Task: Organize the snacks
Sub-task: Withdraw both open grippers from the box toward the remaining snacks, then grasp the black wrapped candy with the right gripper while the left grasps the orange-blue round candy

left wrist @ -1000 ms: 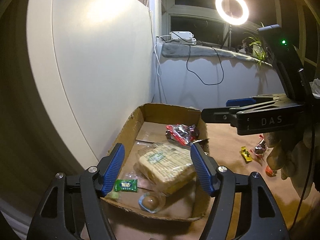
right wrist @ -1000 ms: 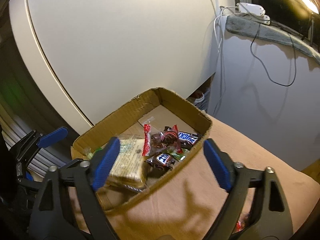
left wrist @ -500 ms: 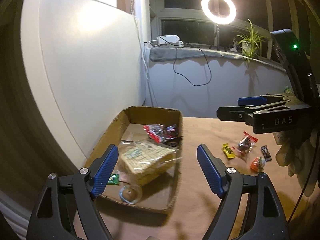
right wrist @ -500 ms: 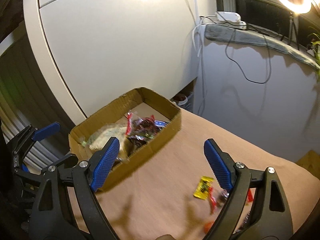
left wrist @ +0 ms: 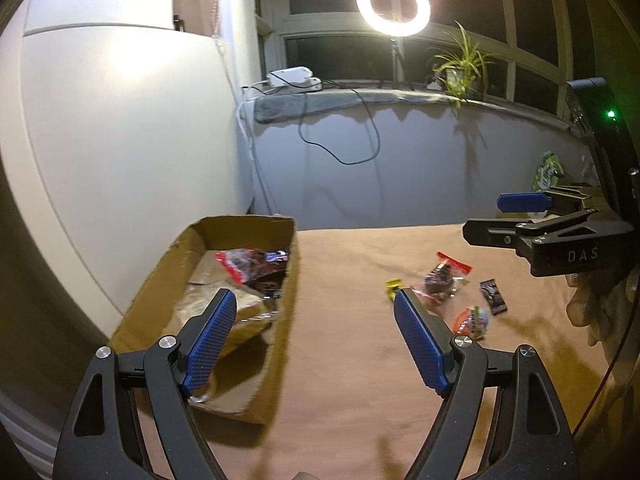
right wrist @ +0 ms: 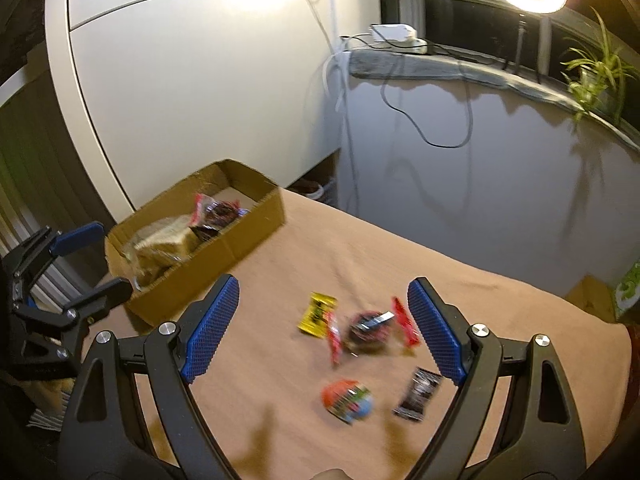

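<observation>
A cardboard box [left wrist: 288, 280] [right wrist: 248, 236] sits at the table's left and holds a wrapped bread pack [left wrist: 244, 308] [right wrist: 164, 240] and red-wrapped sweets [left wrist: 244, 264]. Loose snacks lie on the tan cloth to its right: a yellow candy [right wrist: 316, 314], a red-ended clear pack with a dark sweet [right wrist: 370, 328] [left wrist: 442, 280], an orange and blue round snack [right wrist: 348, 400] [left wrist: 472, 322], and a small black bar [right wrist: 418, 398] [left wrist: 494, 296]. My left gripper [left wrist: 316, 340] is open and empty beside the box. My right gripper [right wrist: 324, 328] is open and empty above the loose snacks.
A white cabinet door [left wrist: 120, 160] stands behind the box. A grey wall with a hanging cable [left wrist: 340, 152] runs along the back. A ring light [left wrist: 394, 4] and a plant [left wrist: 460, 68] stand on the sill. A green bag [left wrist: 546, 170] lies far right.
Both grippers have pulled back and swung right, away from the box. The loose snacks on the cloth have come into the right wrist view. Both stay open.
</observation>
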